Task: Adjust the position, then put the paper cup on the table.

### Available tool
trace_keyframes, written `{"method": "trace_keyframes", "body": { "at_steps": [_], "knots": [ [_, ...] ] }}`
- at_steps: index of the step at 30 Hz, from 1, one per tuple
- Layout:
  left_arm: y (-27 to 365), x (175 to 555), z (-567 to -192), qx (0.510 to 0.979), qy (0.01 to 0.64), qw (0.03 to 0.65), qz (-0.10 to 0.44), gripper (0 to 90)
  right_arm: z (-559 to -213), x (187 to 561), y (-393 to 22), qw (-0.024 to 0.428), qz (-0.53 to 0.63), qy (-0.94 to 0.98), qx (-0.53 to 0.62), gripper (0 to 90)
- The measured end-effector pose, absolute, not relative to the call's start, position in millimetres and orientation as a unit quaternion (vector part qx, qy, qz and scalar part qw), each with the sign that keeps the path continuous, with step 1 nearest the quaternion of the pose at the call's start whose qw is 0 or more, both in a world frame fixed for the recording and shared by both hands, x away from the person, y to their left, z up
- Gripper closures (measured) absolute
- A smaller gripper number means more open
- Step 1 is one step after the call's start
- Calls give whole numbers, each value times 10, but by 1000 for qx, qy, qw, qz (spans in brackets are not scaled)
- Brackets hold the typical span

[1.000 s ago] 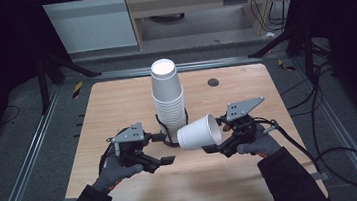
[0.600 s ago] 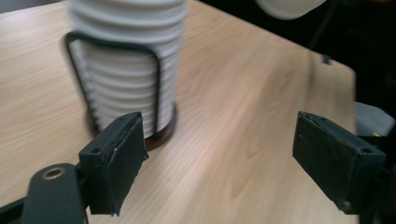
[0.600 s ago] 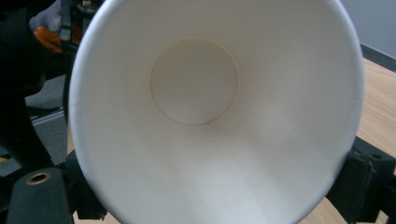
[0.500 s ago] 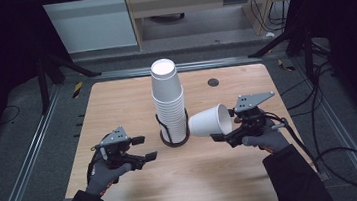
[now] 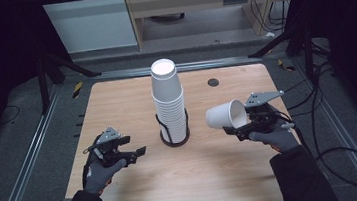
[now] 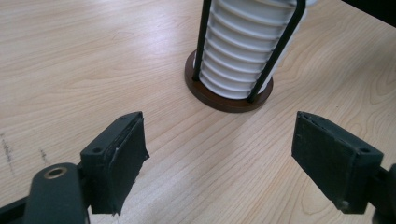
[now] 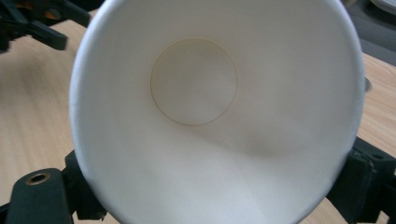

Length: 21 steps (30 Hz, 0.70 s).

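Note:
A tall stack of white paper cups (image 5: 169, 100) stands upside down in a black wire holder with a round dark base (image 5: 175, 139) at the table's middle. The same stack (image 6: 252, 46) and base (image 6: 224, 95) appear ahead of the left gripper (image 6: 219, 154), whose jaws stand wide apart with nothing between them. In the high view the left gripper (image 5: 134, 153) sits low at the left of the stack. My right gripper (image 5: 235, 129) is shut on a single white cup (image 5: 226, 115), held on its side right of the stack. Its inside (image 7: 194, 81) faces the right gripper's camera.
The wooden table (image 5: 131, 100) has a small dark round hole (image 5: 213, 82) at the back right. Metal rails (image 5: 27, 161) run along both sides. Cables (image 5: 342, 148) trail off the right edge. A white cabinet (image 5: 93, 24) stands behind.
The right gripper has carried the cup right and away from the stack, tipping its mouth toward the person. The left gripper drew back left and lower, away from the holder.

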<state>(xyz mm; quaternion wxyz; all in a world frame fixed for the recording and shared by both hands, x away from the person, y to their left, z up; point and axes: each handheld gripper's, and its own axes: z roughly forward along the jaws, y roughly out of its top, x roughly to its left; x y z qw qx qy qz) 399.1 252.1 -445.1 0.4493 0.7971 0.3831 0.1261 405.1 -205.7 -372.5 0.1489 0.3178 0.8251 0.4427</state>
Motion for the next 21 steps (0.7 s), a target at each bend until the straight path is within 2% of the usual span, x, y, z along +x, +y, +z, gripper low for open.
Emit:
{"method": "trace_keyframes", "body": {
  "at_steps": [9,21],
  "knots": [
    [2579,4013,-4472,793,399,442,129,172,-3717,4103,-2254,184,401,818,370,125],
    [2650,4054,-4519,792,418,422,138,174,-3761,4202,-2457,204,354,804,432,126]
  ]
}}
